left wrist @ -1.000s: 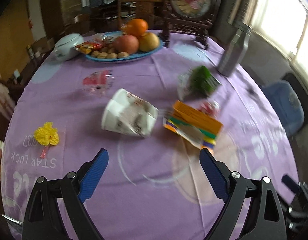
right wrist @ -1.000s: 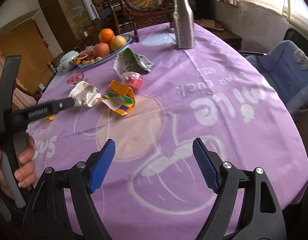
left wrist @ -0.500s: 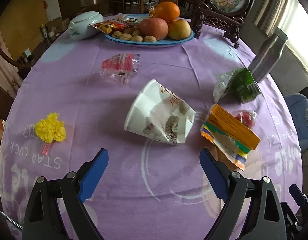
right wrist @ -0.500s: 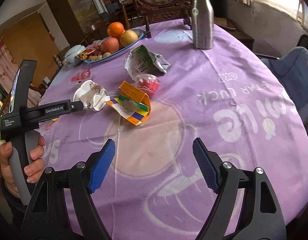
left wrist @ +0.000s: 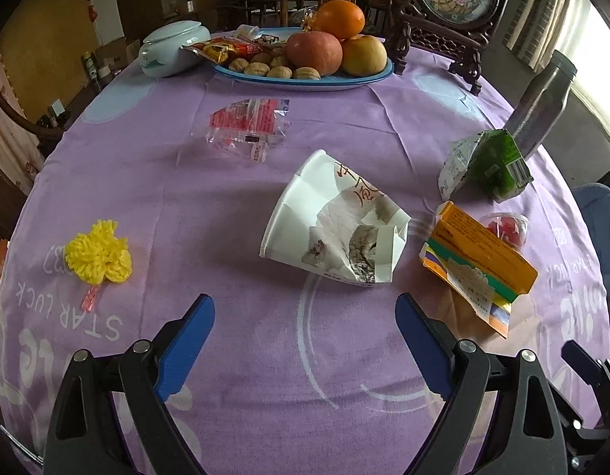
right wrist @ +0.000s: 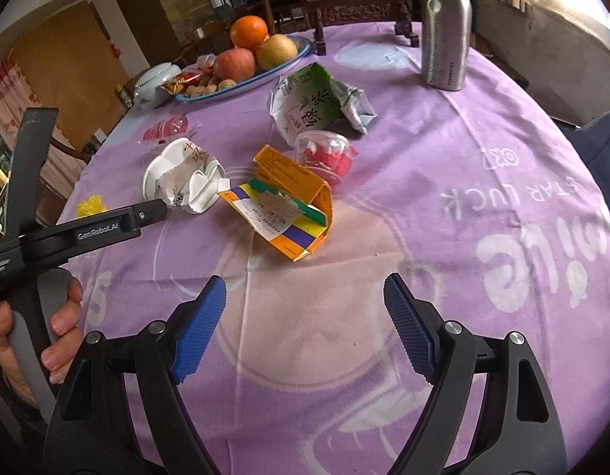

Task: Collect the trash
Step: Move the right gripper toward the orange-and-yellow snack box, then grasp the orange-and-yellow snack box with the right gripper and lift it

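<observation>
- Two claws, both spread wide, holding nothing: my left gripper faces the crushed paper cup, my right gripper the torn orange carton.
- Cup lies on its side mid-table, just beside the carton — apart from my blue pads.
- I'd pinch across the crumpled wall, not the rim — likely to fold flat otherwise.

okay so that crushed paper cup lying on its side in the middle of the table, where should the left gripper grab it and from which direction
Probably across the paper cup's crumpled base end, which lies nearest the left gripper. That end is already flattened and folded, so the open jaws can close over it. The round rim points away toward the fruit plate and looks wider. Come straight forward and down from the near side, one finger on each side of the crushed part.
</observation>
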`<state>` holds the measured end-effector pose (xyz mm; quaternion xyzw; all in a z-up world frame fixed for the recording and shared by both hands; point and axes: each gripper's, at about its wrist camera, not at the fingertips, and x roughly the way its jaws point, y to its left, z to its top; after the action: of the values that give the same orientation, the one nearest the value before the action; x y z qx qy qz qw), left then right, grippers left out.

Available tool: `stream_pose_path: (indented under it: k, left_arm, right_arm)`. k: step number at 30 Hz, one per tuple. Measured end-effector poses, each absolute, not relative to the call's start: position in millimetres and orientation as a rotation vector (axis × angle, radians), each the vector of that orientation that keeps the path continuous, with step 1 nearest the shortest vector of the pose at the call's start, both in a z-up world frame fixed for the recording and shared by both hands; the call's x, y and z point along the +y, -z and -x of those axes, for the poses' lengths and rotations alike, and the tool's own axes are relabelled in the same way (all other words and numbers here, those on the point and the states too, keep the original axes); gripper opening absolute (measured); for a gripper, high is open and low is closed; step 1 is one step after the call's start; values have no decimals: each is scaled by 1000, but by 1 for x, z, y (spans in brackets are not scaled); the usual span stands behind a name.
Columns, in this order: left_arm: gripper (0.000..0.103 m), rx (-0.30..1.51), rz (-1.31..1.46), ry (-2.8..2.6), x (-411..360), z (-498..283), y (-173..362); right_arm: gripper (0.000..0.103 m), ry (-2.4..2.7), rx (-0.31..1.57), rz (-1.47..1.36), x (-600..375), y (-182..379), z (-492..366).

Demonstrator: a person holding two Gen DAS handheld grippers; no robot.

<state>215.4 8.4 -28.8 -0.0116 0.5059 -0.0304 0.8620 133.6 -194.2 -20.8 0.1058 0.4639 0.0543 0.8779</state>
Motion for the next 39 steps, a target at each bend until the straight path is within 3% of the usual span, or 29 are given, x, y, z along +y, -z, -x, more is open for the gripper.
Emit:
stream_pose_path:
  k: [39]
  left_arm:
    - [91, 1118, 51, -31, 27, -233, 45]
  right_arm:
    - [80, -138, 1006, -112, -180, 45, -220]
